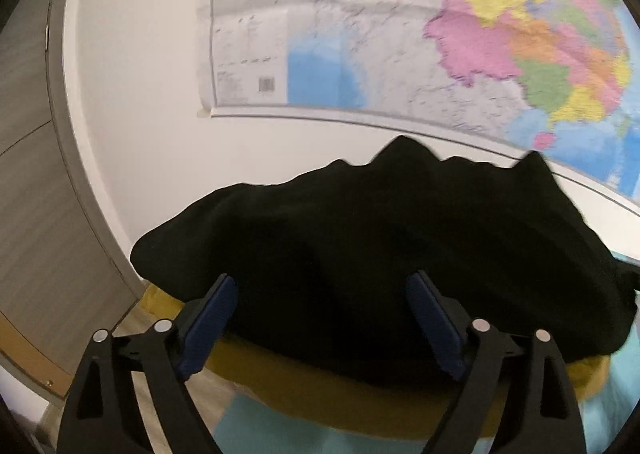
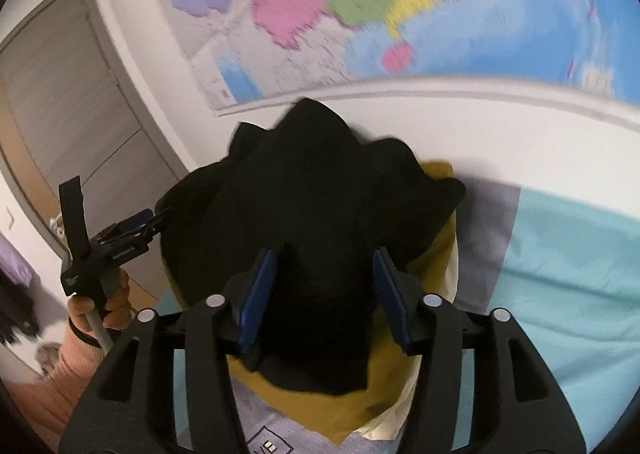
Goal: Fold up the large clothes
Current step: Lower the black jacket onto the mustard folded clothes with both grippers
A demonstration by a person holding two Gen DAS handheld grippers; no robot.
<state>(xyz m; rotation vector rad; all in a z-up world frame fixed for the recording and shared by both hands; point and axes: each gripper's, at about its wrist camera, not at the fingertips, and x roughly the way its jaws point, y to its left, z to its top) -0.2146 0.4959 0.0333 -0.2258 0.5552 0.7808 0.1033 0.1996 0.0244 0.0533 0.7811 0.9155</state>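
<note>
Black garment (image 1: 380, 254) sits as an unfolded, bunched heap on a mustard-yellow cloth (image 1: 320, 386) on the bed (image 2: 560, 274), below the wall map (image 1: 400, 34); probably dumped there for folding.

Left hand-held gripper (image 1: 322, 318): fingers spread wide, nothing clamped; heap lies directly ahead, its near edge between the blue pads (image 1: 212, 318).

Right hand-held gripper (image 2: 324, 294): also spread, black cloth filling the gap between its fingers, not pinched so far as I can tell.

Both point at the heap from opposite sides, likely to take hold and spread it.
</note>
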